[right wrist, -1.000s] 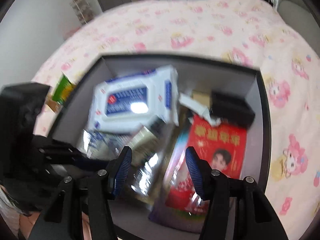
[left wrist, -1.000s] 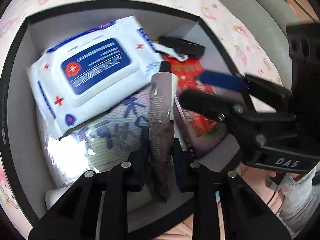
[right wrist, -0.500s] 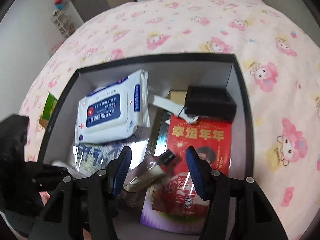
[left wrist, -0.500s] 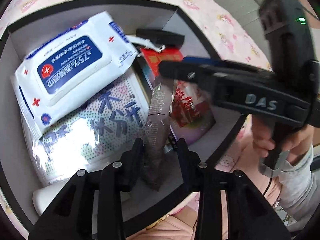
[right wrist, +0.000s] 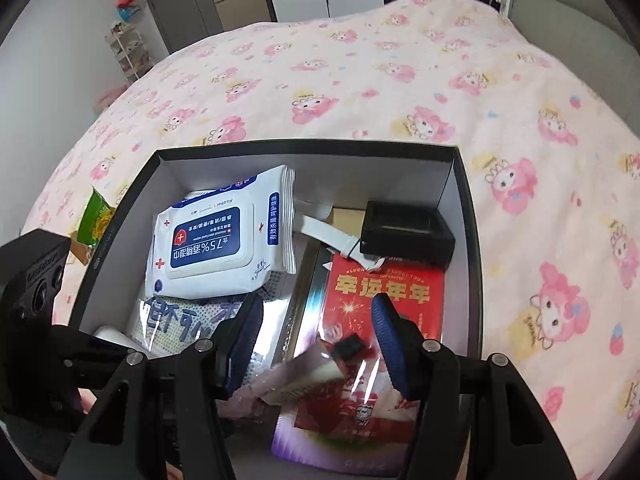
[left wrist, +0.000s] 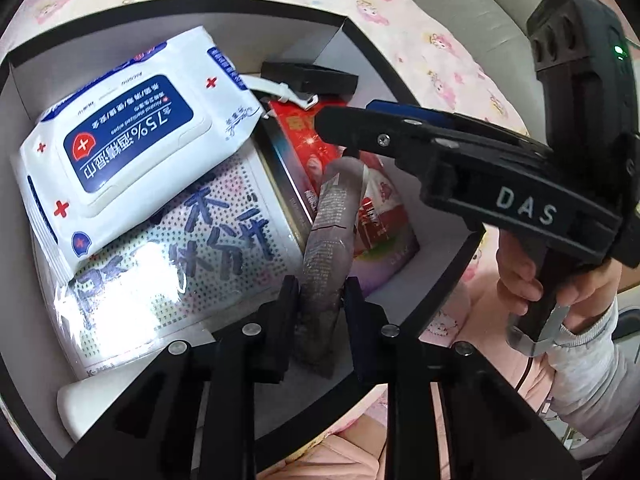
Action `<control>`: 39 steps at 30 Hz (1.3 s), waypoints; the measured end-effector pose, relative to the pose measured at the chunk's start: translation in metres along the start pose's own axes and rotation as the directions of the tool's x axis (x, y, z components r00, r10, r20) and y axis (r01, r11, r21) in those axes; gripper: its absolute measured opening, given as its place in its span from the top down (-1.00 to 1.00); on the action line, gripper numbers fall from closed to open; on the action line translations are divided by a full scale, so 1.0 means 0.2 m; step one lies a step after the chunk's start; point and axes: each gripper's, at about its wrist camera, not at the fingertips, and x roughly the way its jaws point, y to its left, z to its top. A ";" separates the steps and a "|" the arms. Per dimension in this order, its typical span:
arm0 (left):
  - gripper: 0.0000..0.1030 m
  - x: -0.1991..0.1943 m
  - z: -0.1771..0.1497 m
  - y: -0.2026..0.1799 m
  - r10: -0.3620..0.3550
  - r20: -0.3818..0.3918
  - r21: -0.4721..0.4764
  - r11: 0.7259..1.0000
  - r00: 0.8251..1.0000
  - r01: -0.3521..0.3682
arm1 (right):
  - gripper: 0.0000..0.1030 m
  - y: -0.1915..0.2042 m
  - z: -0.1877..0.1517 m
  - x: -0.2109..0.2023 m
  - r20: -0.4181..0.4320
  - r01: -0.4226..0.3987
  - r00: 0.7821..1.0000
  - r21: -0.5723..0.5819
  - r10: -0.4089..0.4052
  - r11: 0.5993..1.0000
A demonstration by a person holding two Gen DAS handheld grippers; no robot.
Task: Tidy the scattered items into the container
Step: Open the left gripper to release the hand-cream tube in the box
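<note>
A black box with a white inside (left wrist: 400, 80) (right wrist: 468, 208) sits on a pink patterned bedspread. In it lie a white wet-wipes pack (left wrist: 132, 148) (right wrist: 216, 244), a dotted packet (left wrist: 176, 256), a red booklet (right wrist: 384, 304) and a small black case (right wrist: 406, 232). My left gripper (left wrist: 320, 296) is shut on the crimped end of a grey-brown tube (left wrist: 332, 232), held over the box's near side. The tube's black cap (right wrist: 350, 346) shows in the right wrist view. My right gripper (right wrist: 316, 344) is open and empty above the tube and the booklet; it also shows in the left wrist view (left wrist: 344, 120).
A green packet (right wrist: 96, 220) lies on the bedspread just outside the box's left wall. The bedspread (right wrist: 400, 60) spreads wide beyond the box. A grey sofa (right wrist: 580, 28) and room furniture stand at the back.
My right gripper has drawn back and up from the box, staying open. My left gripper has kept its hold on the tube and shifted a little toward the box's near edge.
</note>
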 end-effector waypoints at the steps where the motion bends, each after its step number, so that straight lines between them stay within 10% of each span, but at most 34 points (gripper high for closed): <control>1: 0.60 -0.01 0.00 0.00 -0.004 0.007 0.002 1.000 1.000 0.004 | -0.01 -0.01 0.00 -0.01 0.004 -0.004 1.000 0.007 0.004 1.000; 9: 0.58 -0.08 -0.07 -0.02 0.006 -0.003 0.089 0.996 1.000 -0.006 | -0.02 -0.03 0.01 -0.08 0.033 -0.011 0.999 -0.012 0.011 1.000; 28: 0.58 -0.15 -0.05 0.11 0.079 0.088 -0.078 0.994 0.993 -0.072 | -0.06 0.01 -0.16 0.02 -0.106 -0.002 0.994 -0.065 -0.005 0.998; 34: 0.58 -0.05 0.02 0.13 0.107 0.082 -0.100 0.990 0.991 -0.099 | -0.06 0.08 -0.06 0.03 0.040 0.110 0.994 -0.155 -0.105 0.982; 39: 0.57 -0.01 0.01 0.10 0.067 0.047 -0.049 0.997 0.997 -0.065 | -0.06 0.10 -0.09 0.14 -0.056 0.165 0.982 -0.205 -0.180 0.965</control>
